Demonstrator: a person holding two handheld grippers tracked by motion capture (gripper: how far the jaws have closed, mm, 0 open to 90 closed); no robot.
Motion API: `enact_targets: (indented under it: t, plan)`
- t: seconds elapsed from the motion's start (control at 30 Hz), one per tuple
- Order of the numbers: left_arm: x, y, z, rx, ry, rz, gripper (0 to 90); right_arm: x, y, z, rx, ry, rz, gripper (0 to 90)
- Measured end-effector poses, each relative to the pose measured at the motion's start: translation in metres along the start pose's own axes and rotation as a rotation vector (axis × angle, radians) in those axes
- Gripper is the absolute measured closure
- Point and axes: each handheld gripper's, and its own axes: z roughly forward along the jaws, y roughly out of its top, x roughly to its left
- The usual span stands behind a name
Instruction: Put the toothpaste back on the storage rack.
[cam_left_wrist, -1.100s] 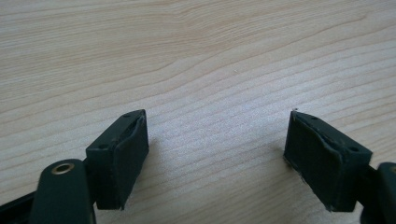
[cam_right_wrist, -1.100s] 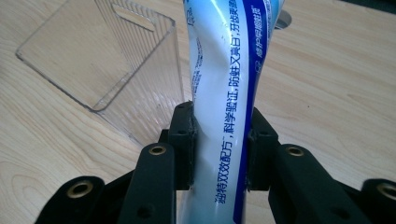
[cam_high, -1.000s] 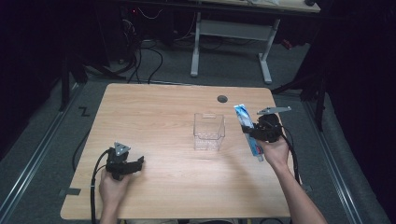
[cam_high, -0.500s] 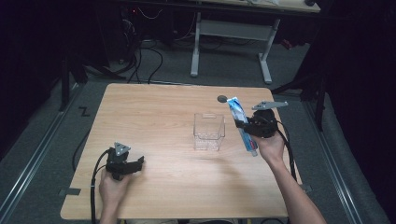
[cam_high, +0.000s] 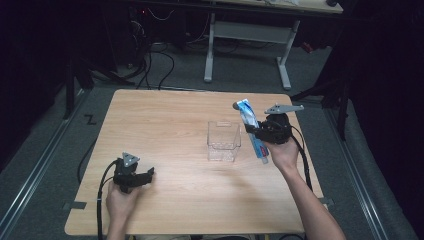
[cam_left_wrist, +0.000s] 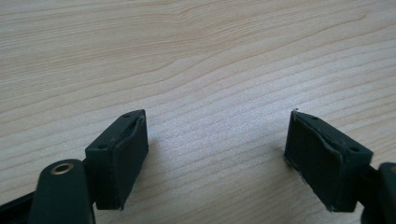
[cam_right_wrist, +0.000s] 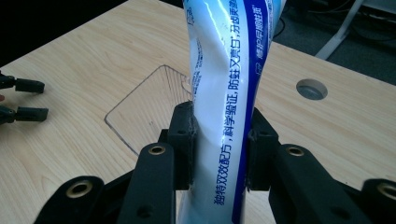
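Nearest in the high view: left gripper (cam_high: 149, 174) resting low on the front left of the table (cam_high: 170, 125), held by the left hand (cam_high: 121, 200), cable trailing off the near edge. Jaws spread wide with bare wood grain between them, nothing pinched, as seen close up in the left gripper view (cam_left_wrist: 217, 154), where the black pads (cam_left_wrist: 128, 149) sit just above the tabletop.

Farther on and to the right: right gripper (cam_high: 255, 131) raised over the table's right side in the right hand (cam_high: 284, 152), pinching a blue and white toothpaste tube (cam_high: 251, 129). Tube tilted in the high view, cap end up and toward the back, flat end hanging down past the hand. Printed blue lettering and a dent in the tube's white face readable in the right gripper view (cam_right_wrist: 224, 116), pads (cam_right_wrist: 184, 135) pressed on both sides of it; gripper point there (cam_right_wrist: 219, 140).

Just left of the tube: clear plastic box (cam_high: 223, 140) standing open-topped near the table's middle, its rim (cam_right_wrist: 140, 107) below and behind the tube in the right gripper view.

Beyond: round cable hole (cam_right_wrist: 311, 88) in the tabletop, then a white desk frame (cam_high: 250, 35) on the floor past the far edge.
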Motion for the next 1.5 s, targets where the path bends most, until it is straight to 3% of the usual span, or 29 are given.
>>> enact_targets:
  t: [0.77,1.5]
  plan:
    - [0.0,0.0,0.0,0.0,0.0,0.001,21.6,0.019,0.03,0.012,-0.07,0.04,-0.048,68.9]
    - [0.0,0.0,0.0,0.001,0.0,0.001,21.6,0.033,0.059,0.035,-0.093,0.081,-0.078,68.9]
